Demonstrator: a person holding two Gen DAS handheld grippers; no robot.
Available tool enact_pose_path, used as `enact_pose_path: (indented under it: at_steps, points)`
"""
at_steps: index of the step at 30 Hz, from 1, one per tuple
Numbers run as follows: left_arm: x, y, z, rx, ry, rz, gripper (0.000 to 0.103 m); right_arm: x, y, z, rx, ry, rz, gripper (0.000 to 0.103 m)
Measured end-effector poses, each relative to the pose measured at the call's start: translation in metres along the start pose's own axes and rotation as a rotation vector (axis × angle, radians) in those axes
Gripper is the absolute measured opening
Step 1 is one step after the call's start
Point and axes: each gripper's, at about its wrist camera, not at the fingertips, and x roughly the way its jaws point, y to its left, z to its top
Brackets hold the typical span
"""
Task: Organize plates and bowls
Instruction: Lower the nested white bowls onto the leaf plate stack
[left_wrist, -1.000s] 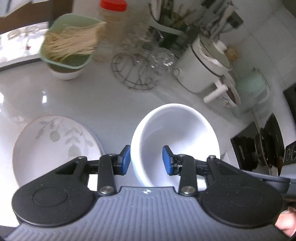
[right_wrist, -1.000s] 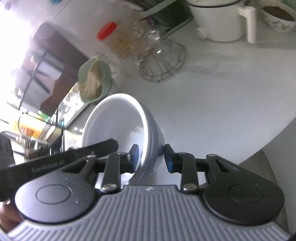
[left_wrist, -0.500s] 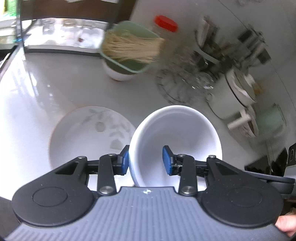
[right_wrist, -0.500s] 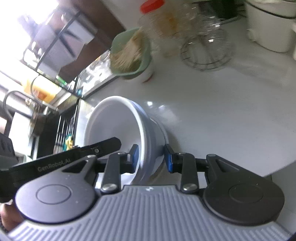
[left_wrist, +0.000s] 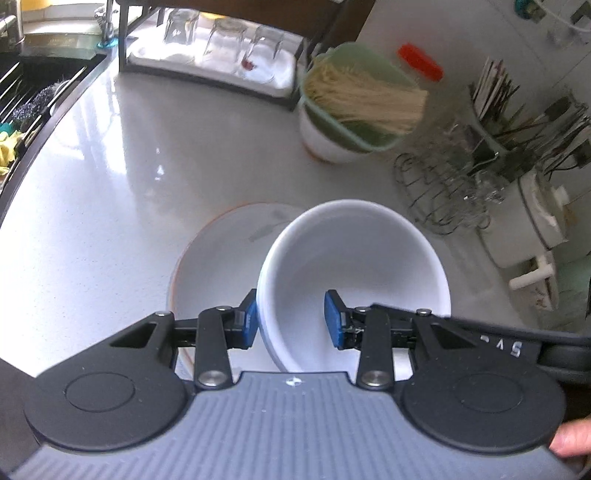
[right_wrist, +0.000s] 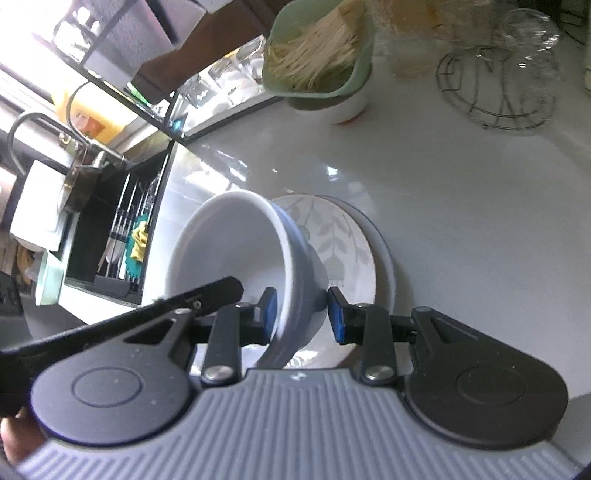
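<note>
Holding: two grippers are sharing one white bowl (left_wrist: 354, 273), each pinching its wall between narrowly set fingers; the left gripper (left_wrist: 291, 324) is gripping the near-left rim, the right gripper (right_wrist: 302, 314) the opposite side.
Bowl's place: it is hanging tilted over a leaf-patterned plate (right_wrist: 343, 236) that is lying flat on the white counter (left_wrist: 122, 177); whether its foot is touching the plate cannot be told.
Risk of slipping: the blue pads are gripping smooth glazed ceramic on a slanting wall, so the bowl is likely sliding out if either hand is easing its squeeze.
Risk of twisting: with two hands steering one rim, uneven motion is likely prying the bowl loose from one pair of fingers.
Risk of chipping: lowering it while tilted is likely bringing the foot's edge onto the plate first, knocking or skidding the plate.
Neighbours: a green container of noodles (left_wrist: 354, 99) and a wire rack of glasses (left_wrist: 439, 192) are standing well apart, posing little hazard.
</note>
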Motion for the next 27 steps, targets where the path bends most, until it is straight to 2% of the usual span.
enact_pose_path:
  at_steps: [6, 16, 24, 27]
  points:
    - [0.021, 0.017, -0.005, -0.036, 0.033, 0.011, 0.041, 0.024, -0.001, 0.001, -0.009, 0.026, -0.005, 0.033]
    - [0.040, 0.017, -0.014, -0.012, 0.046, 0.064, 0.041, 0.049, -0.008, 0.000, -0.029, 0.062, -0.009, 0.033]
    - [0.038, 0.015, -0.013, 0.004, 0.033, 0.066, 0.041, 0.046, -0.010, 0.001, -0.032, 0.032, -0.007, 0.034]
    - [0.033, 0.016, -0.011, 0.006, 0.023, 0.075, 0.049, 0.041, -0.009, 0.000, -0.021, 0.006, -0.009, 0.034]
